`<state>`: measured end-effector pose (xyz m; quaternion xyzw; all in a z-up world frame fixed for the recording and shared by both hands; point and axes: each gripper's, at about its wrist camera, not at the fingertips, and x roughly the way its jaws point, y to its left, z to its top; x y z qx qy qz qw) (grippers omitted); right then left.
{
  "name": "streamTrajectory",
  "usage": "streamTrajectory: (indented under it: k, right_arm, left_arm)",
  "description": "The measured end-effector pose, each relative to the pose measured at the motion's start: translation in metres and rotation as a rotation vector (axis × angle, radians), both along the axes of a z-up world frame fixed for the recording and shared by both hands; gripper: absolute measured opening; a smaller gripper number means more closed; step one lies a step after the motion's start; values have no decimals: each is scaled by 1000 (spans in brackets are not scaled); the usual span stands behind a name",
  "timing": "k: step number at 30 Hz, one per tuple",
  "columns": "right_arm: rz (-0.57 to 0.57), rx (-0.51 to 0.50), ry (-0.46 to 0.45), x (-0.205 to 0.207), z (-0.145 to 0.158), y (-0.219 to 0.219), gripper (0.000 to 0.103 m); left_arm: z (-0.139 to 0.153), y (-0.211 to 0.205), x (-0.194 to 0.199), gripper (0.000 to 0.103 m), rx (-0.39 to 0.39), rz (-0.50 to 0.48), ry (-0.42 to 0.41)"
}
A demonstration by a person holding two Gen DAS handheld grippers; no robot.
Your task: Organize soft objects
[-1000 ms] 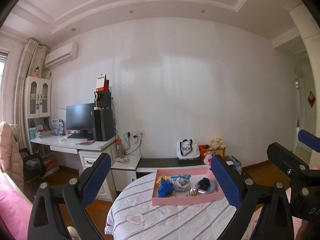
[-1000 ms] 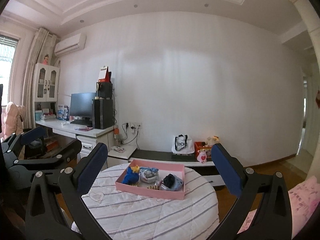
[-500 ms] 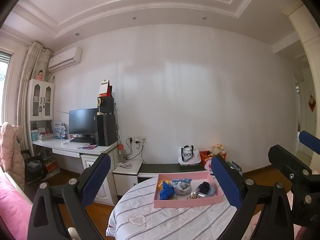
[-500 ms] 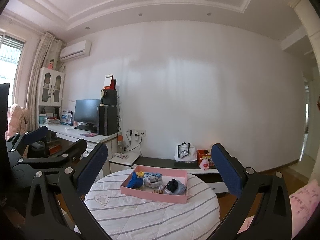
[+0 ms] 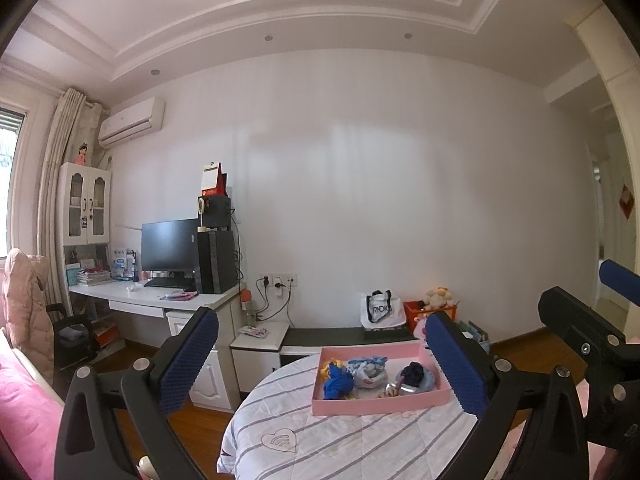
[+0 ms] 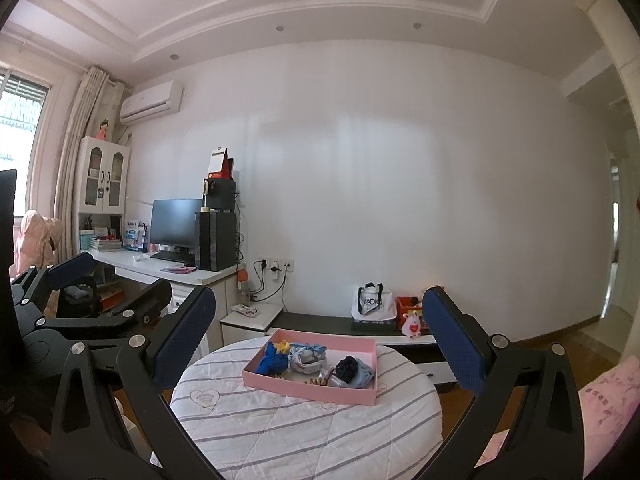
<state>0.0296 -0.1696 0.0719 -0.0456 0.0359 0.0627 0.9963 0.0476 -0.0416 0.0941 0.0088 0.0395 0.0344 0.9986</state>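
A pink tray (image 5: 376,404) (image 6: 308,390) sits on a round table with a white striped quilt (image 5: 352,440) (image 6: 304,428). In it lie a blue soft toy (image 5: 338,384) (image 6: 272,362), a pale blue-and-white cloth bundle (image 5: 368,372) (image 6: 306,356) and a dark bundle on light blue cloth (image 5: 414,374) (image 6: 352,370). My left gripper (image 5: 322,360) is open and empty, held well back from the tray. My right gripper (image 6: 318,340) is open and empty too, also well back. Each gripper shows at the edge of the other's view.
A white desk (image 5: 160,300) with a monitor (image 5: 168,246) and computer tower stands at the left wall. A low dark bench (image 5: 344,336) behind the table holds a white bag (image 5: 380,312) and toys. A pink bed edge (image 5: 20,412) lies at the left.
Both views have tilted upward and pulled back a little, so the table and tray sit lower and smaller in frame. Both grippers stay open and empty.
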Motion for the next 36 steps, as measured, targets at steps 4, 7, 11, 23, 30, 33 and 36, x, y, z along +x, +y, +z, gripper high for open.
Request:
streamTrajectory:
  k: [4, 7, 11, 23, 30, 33, 36]
  right_arm:
    - [-3, -2, -2, 0, 0, -1, 103]
    - [-3, -2, -2, 0, -1, -1, 103]
    - [-1, -2, -2, 1, -1, -2, 103]
    - [-4, -1, -6, 1, -1, 2, 103]
    - [-3, 0, -8, 0, -1, 2, 103]
    - [1, 3, -9, -2, 1, 5, 103]
    - [-1, 3, -10, -2, 1, 4, 103]
  left_arm:
    - [-1, 0, 1, 102, -2, -2, 2]
    - [1, 0, 0, 102, -7, -4, 2]
    - [0, 0, 5, 102, -16, -7, 4]
    - [-1, 3, 11, 102, -24, 0, 1]
    - [-5, 3, 11, 102, -25, 1, -2]
    - [-6, 2, 11, 102, -25, -1, -3]
    - [-8, 0, 13, 102, -22, 2, -4]
